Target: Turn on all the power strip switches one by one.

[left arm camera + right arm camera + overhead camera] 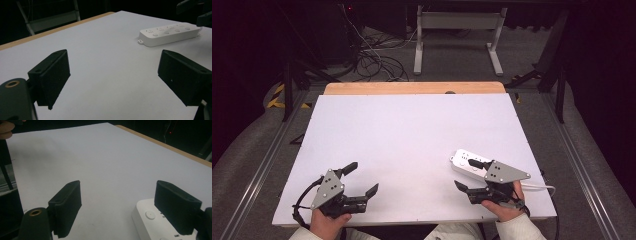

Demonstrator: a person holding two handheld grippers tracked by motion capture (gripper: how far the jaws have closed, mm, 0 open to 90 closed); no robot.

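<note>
High view showed the white power strip (470, 165) on the white table (412, 130), your right gripper (468, 176) just beside its near end, jaws spread and empty, apparently poised to take it; your left gripper (362, 179), well apart from the strip, was likewise wide and empty

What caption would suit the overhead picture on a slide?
Two hand-held grippers, left and right, both open above a white table, with a white power strip beside the right one.
</note>
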